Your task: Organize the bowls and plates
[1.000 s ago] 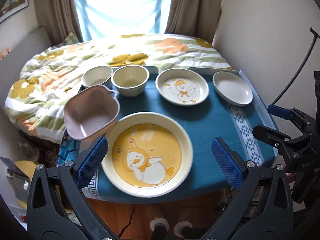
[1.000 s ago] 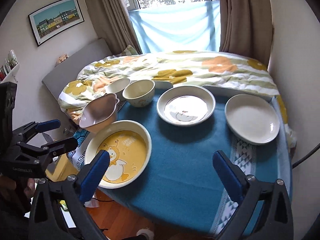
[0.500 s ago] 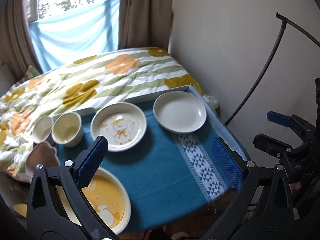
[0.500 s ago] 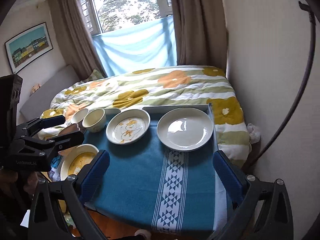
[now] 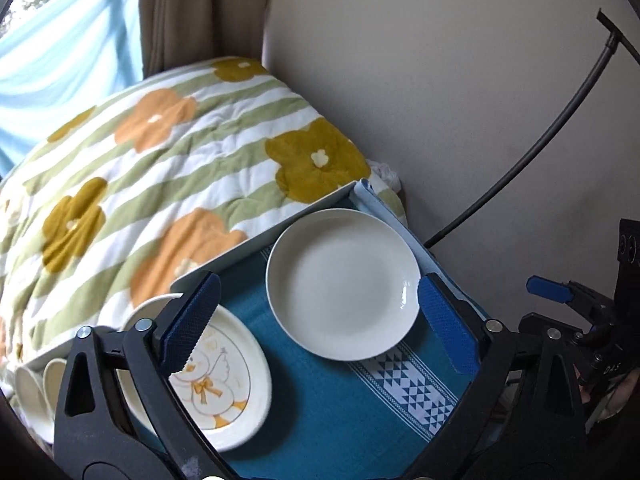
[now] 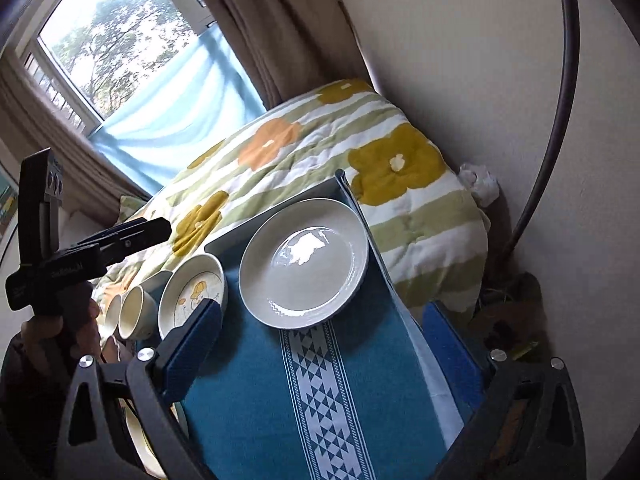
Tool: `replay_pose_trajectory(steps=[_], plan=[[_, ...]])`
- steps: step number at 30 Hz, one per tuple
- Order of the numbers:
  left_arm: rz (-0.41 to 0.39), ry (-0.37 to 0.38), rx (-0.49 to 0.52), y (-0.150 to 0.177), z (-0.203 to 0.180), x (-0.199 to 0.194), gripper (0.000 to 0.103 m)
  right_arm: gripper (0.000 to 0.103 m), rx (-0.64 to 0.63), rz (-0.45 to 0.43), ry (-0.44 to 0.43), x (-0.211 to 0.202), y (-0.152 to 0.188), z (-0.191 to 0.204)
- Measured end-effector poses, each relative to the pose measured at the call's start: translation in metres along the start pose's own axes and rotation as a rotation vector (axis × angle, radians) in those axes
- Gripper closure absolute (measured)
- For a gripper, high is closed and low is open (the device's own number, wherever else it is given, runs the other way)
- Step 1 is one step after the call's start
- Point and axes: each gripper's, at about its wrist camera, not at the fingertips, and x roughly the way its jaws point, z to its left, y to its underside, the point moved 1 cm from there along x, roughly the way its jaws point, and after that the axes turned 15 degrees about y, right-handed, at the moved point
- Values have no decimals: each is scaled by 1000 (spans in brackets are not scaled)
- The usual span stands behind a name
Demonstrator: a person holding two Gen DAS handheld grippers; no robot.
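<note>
Both grippers, left and right, gape empty, jaws just narrowing slightly, near the white plate at the table's far corner. Nothing looks stacked yet; duck plate and cups wait separately.

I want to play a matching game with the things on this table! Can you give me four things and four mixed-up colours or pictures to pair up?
Things:
1. big plate
2. smaller dish
3. tablecloth
4. blanket

Looks:
A. green and white stripes with orange and mustard flowers
B. plain white, nothing drawn on it
C. teal blue with a band of white triangles
D. cream with a duck wearing a yellow bow

Pairs: 1-B, 2-D, 3-C, 4-A
</note>
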Motion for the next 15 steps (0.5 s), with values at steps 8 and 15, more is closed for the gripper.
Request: replay_pose_trajectory(steps=[8,15], plan=[[207,94,-64,3,67,91,49,32,204,145,20,81,13,-7],[267,143,-104,9,94,125,70,50,211,200,55,116,18,6]])
